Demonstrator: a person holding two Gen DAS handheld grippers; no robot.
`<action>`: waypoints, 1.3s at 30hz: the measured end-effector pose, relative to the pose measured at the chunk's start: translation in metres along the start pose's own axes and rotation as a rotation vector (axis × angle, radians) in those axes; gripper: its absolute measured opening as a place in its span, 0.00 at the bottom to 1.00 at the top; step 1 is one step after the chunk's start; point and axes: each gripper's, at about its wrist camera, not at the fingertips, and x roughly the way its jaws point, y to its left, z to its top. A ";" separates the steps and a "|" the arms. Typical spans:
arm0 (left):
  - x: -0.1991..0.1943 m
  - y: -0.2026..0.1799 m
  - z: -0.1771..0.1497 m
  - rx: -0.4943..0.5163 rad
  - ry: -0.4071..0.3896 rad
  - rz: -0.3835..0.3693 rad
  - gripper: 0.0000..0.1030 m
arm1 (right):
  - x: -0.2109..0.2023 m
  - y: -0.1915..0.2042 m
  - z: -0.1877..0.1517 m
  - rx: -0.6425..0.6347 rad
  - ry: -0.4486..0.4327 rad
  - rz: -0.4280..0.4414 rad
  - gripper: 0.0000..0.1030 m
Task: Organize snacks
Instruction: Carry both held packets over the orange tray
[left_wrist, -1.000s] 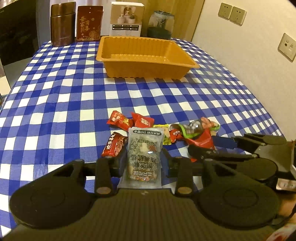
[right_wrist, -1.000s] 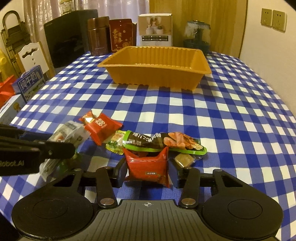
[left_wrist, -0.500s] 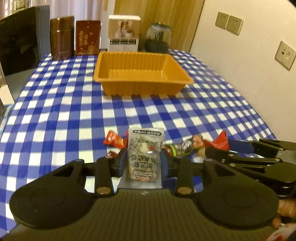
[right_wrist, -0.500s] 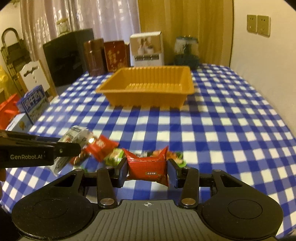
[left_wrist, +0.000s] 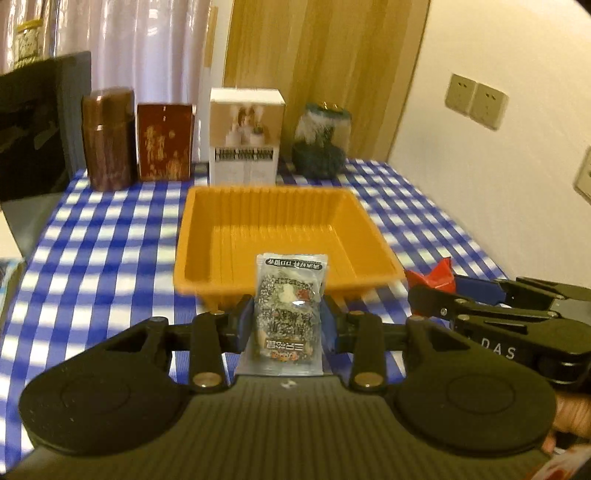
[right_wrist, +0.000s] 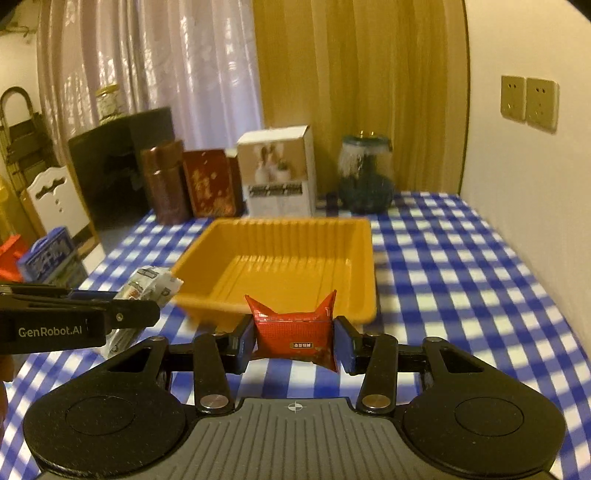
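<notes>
My left gripper (left_wrist: 288, 325) is shut on a clear grey snack packet (left_wrist: 289, 314) and holds it up just before the near rim of the orange tray (left_wrist: 258, 221). My right gripper (right_wrist: 295, 341) is shut on a red snack packet (right_wrist: 295, 334), also raised in front of the orange tray (right_wrist: 288, 254). The right gripper and its red packet (left_wrist: 432, 275) show at the right of the left wrist view. The left gripper with its grey packet (right_wrist: 147, 284) shows at the left of the right wrist view. The tray looks empty.
Along the table's far edge stand a brown canister (left_wrist: 107, 140), a dark red box (left_wrist: 164, 142), a white box (left_wrist: 245, 138) and a glass jar (left_wrist: 321, 144). A wall with sockets (right_wrist: 528, 103) runs along the right. A blue carton (right_wrist: 51, 258) sits off the table's left.
Both grippers have lifted their packets off the table and moved forward toward the orange tray. The remaining snack pile has dropped out of view below.
</notes>
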 end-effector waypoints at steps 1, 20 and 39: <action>0.008 0.001 0.007 0.000 -0.006 0.008 0.34 | 0.007 -0.002 0.004 0.001 -0.006 -0.005 0.45; 0.102 0.044 0.042 -0.076 -0.011 0.023 0.34 | 0.123 -0.025 0.048 0.102 0.040 -0.004 0.45; 0.121 0.038 0.036 -0.006 0.016 0.091 0.40 | 0.136 -0.024 0.042 0.127 0.055 0.031 0.45</action>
